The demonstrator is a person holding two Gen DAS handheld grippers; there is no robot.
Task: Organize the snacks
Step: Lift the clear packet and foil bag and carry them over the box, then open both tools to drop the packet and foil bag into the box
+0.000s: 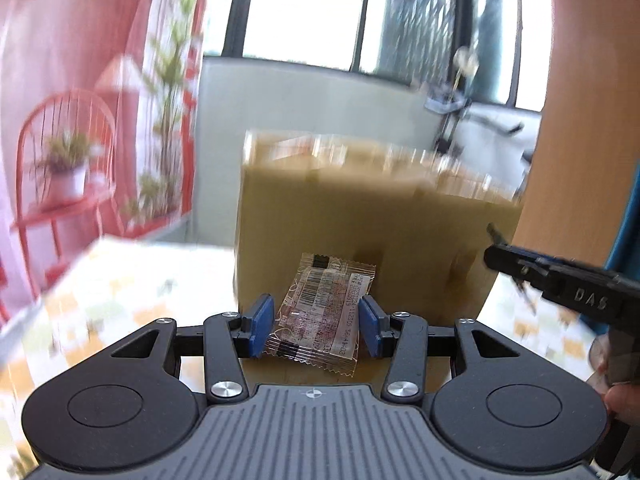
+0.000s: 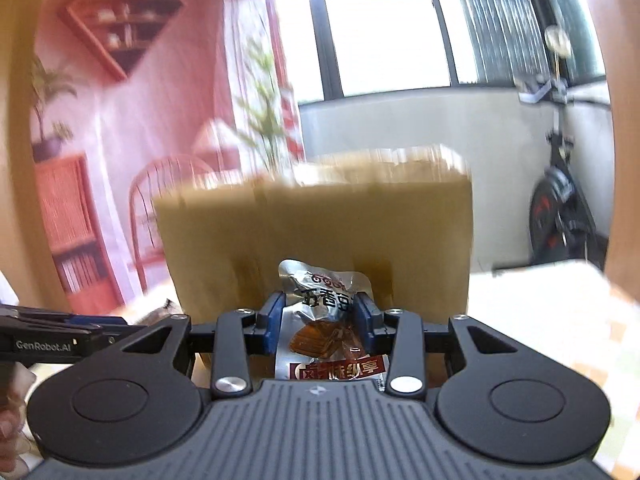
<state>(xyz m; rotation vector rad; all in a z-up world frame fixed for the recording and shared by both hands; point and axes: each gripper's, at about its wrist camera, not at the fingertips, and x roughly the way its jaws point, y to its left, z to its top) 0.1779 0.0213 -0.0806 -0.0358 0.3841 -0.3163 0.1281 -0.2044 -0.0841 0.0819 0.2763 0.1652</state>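
My left gripper (image 1: 316,328) is shut on a clear snack packet (image 1: 320,316) with a barcode label, held in the air in front of a brown cardboard box (image 1: 376,216). My right gripper (image 2: 318,322) is shut on a silver snack pouch (image 2: 324,320) with red and black print, also held up before the same box (image 2: 316,232). The right gripper's body shows at the right in the left wrist view (image 1: 560,284); the left one shows at the left edge in the right wrist view (image 2: 52,340). The box's inside is hidden.
The box stands on a table with a light patterned cloth (image 1: 120,280). A red chair (image 1: 60,160) with a potted plant stands behind at the left. An exercise bike (image 2: 560,216) stands at the back right by the windows. Both views are motion-blurred.
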